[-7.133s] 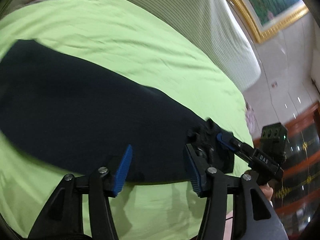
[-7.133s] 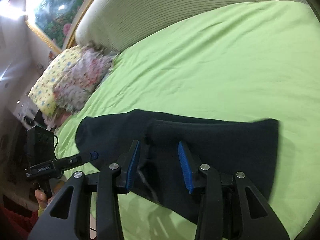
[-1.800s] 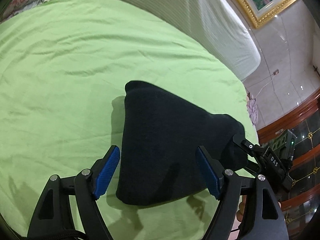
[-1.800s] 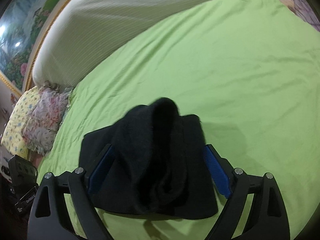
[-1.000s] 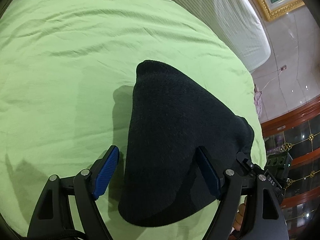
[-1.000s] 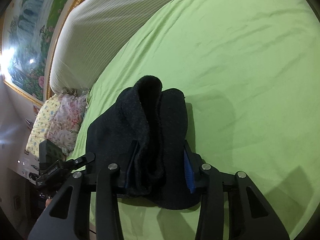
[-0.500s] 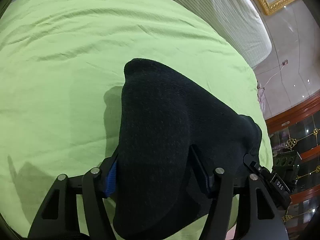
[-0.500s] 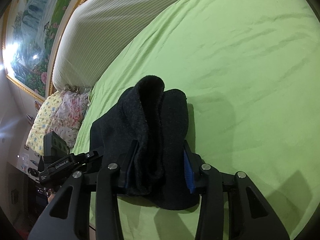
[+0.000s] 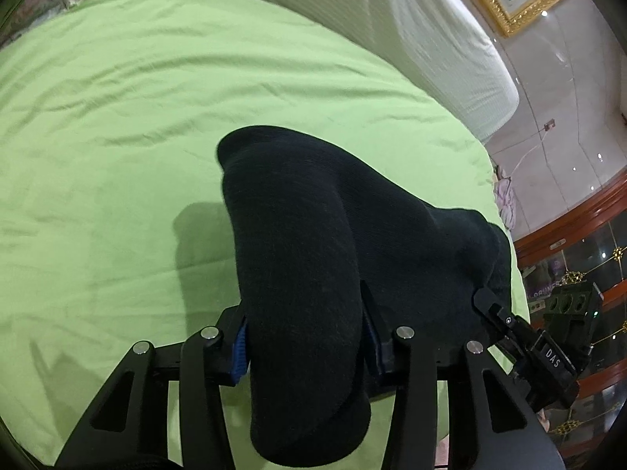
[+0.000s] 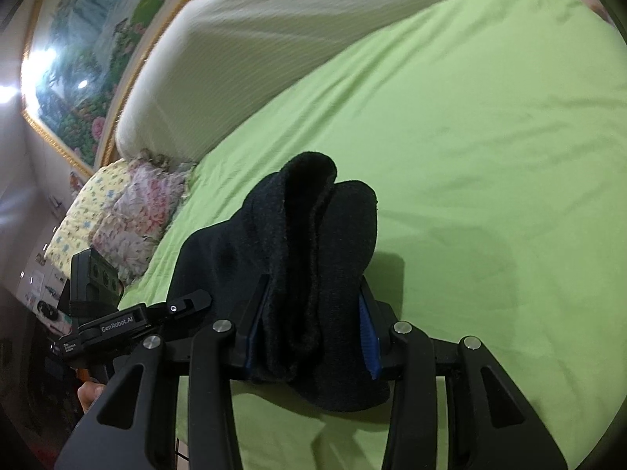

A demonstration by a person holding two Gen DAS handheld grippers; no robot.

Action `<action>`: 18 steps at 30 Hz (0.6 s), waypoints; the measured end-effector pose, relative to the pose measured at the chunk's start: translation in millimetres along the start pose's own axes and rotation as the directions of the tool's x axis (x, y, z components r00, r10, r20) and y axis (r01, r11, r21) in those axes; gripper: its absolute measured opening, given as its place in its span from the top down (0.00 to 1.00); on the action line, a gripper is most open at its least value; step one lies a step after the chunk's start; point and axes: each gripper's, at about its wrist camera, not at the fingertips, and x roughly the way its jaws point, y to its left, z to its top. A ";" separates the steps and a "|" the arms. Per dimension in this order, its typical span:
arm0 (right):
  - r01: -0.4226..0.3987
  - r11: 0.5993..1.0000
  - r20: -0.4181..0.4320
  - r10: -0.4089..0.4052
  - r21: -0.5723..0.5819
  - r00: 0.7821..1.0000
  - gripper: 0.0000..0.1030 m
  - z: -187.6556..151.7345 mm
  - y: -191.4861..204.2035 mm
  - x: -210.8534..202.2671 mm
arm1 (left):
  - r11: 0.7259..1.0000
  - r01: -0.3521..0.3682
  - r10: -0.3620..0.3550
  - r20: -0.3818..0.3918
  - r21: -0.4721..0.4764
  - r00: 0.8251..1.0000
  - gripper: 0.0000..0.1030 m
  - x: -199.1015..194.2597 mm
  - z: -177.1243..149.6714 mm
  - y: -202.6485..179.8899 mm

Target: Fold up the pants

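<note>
Green sheet [image 9: 117, 125] covered the bed, with a white ribbed headboard [image 10: 274, 39] behind it and floral pillows [image 10: 129, 211] at one end. On the sheet lay the pants [image 9: 313, 243], black, thick and fuzzy, folded into a bulky bundle with rounded fold edges; its near end bunched up off the sheet. The left gripper [image 9: 305, 337] was closing, its blue-padded fingers [image 9: 240, 348] pressed on one end of the bundle. The right gripper [image 10: 309, 333] was clamped on the other end, where two plump layers stood side by side between its fingers [image 10: 366, 337]. Each gripper showed in the other's view beside the pants.
</note>
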 end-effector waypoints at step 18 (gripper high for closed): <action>-0.071 0.981 0.013 0.075 -0.178 0.997 0.59 46.4 64.1 85.9 | 0.994 -0.094 0.101 0.168 -0.051 0.981 0.57 -50.7 52.9 54.5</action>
